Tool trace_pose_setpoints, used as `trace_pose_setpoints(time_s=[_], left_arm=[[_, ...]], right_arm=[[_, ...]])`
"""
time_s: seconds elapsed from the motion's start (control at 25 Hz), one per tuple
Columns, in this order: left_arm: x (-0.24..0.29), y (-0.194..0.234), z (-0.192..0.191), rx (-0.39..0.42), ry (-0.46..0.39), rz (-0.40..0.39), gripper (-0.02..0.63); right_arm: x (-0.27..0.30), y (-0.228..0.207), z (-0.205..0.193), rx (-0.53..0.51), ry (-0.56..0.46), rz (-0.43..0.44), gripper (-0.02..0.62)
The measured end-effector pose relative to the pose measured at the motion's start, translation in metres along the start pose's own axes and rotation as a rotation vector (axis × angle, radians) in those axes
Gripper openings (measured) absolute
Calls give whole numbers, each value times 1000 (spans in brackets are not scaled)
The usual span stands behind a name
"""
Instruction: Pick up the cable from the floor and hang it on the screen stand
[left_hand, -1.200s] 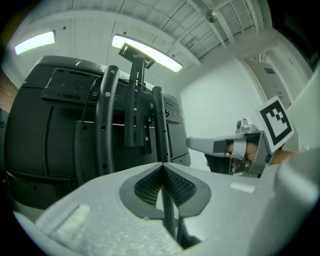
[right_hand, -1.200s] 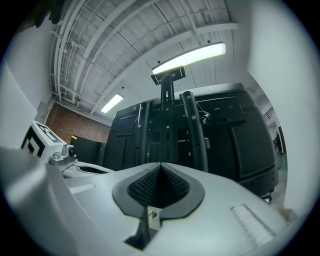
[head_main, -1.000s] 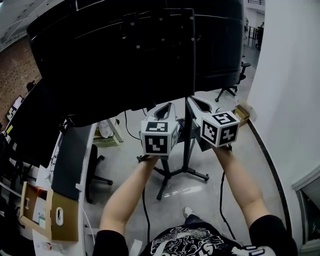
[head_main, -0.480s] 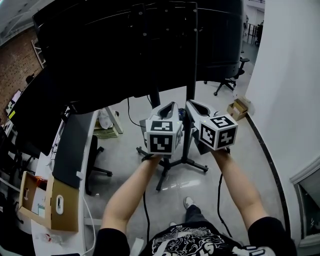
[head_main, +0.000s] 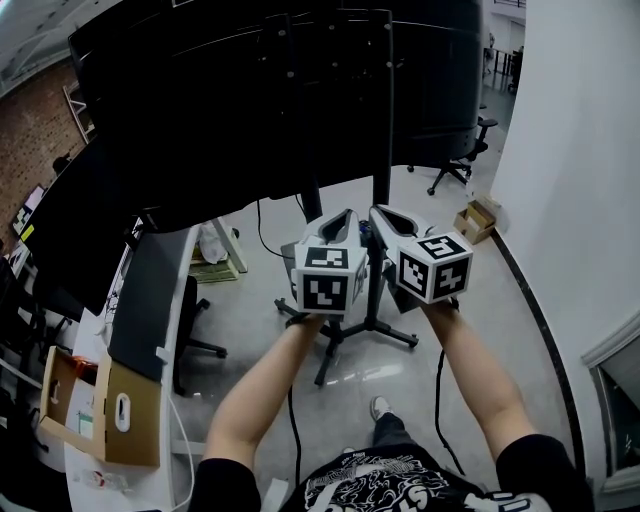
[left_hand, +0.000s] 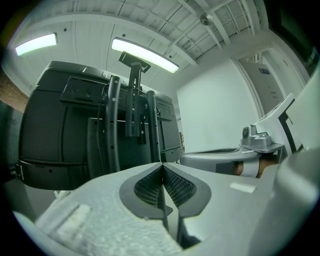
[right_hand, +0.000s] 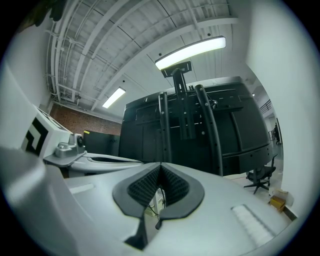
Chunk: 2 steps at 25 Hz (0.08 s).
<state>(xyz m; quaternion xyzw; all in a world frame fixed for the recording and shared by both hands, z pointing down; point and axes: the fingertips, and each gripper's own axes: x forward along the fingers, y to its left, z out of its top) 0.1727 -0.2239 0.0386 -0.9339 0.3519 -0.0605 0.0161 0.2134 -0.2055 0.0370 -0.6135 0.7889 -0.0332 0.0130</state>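
Cable (head_main: 292, 430), black and thin, lies on the pale floor (head_main: 250, 300). It runs from near the foot of the screen stand (head_main: 374, 300) toward the person, passing just beside the left forearm in the head view. A second dark cable (head_main: 437, 400) runs along the floor under the right forearm. Neither one touches a gripper.

Both grippers are held up side by side, close together in front of the stand's pole, with their marker cubes facing the person. The left gripper (head_main: 342, 216) points up at the back of the big black screen (head_main: 250, 110). In the left gripper view its jaws are clenched, ribbed pads meeting at the tip, with nothing between them. The right gripper (head_main: 378, 212) sits just beside it, a little higher and nearer the pole. In the right gripper view its jaws are likewise pressed together and hold nothing.

Both gripper views look up at the back of the screen, at its two upright rails and at ceiling lights above.

An office chair (head_main: 455, 178) stands on the floor beyond the stand, near the white wall, with a small box (head_main: 478, 215) close by. On the left a counter (head_main: 85, 365) carries a cardboard box (head_main: 125, 425).
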Motion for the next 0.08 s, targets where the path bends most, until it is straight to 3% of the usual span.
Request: trace_pose_setpoints(time_s=[0.08], left_arm=[[0,1,0,-1,-1,1,1]], right_arm=[[1,1,1,-1,0,3,5]])
